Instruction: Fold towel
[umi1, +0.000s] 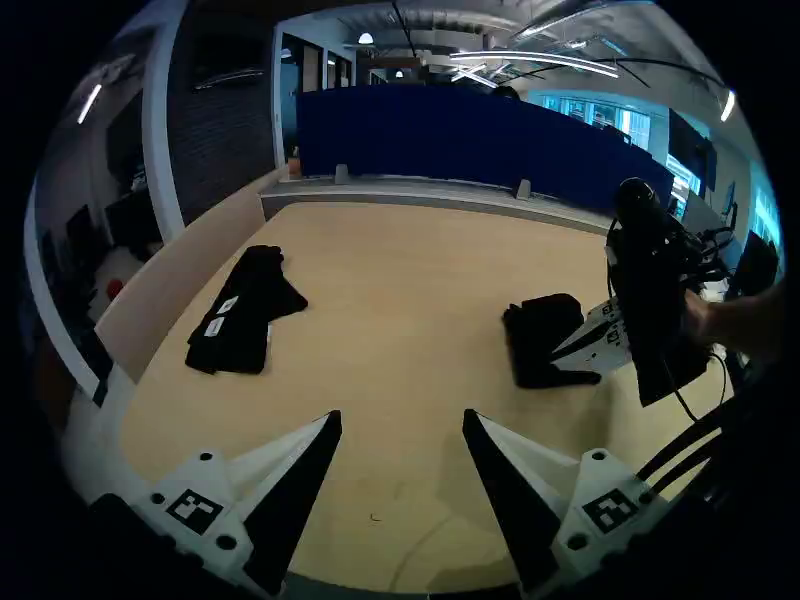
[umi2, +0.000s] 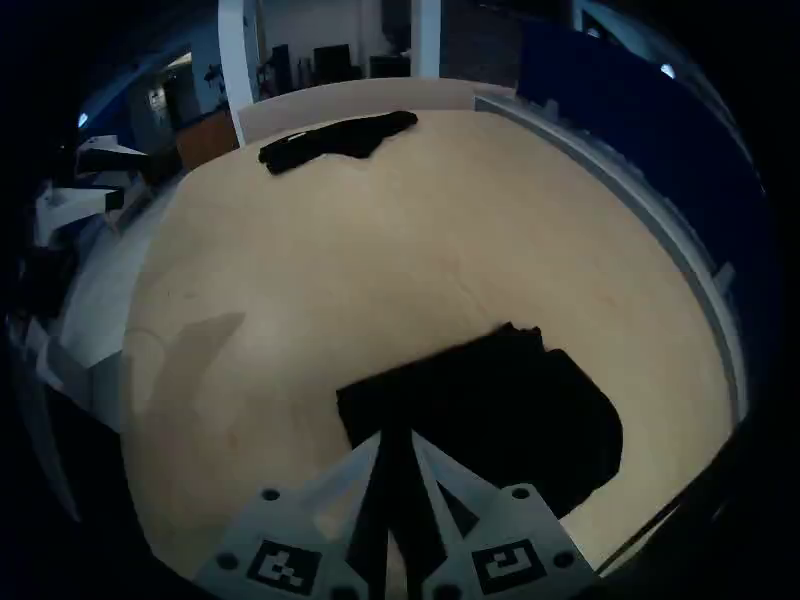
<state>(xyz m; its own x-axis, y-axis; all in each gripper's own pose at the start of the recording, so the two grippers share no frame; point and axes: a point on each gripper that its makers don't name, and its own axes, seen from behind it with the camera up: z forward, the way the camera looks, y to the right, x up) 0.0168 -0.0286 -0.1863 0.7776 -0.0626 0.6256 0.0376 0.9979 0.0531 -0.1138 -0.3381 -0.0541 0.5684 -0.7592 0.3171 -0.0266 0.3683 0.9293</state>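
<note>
The towel (umi2: 490, 410), a black bunched heap, lies close to the tabletop's (umi2: 350, 260) right-hand edge. The right gripper (umi2: 397, 440) has its fingers drawn almost together on the towel's near edge, seemingly with cloth pinched between them, though the dark fabric makes that hard to confirm. The left gripper (umi1: 401, 415) hovers with fingers spread wide over bare wood, holding nothing. A second towel (umi1: 240, 310) lies near the left edge, well apart, with open tabletop between. A blue partition (umi1: 450, 130) lines the far edge.

Matt black cloth towel (umi2: 500, 410); smooth wood table (umi2: 350, 260).
</note>
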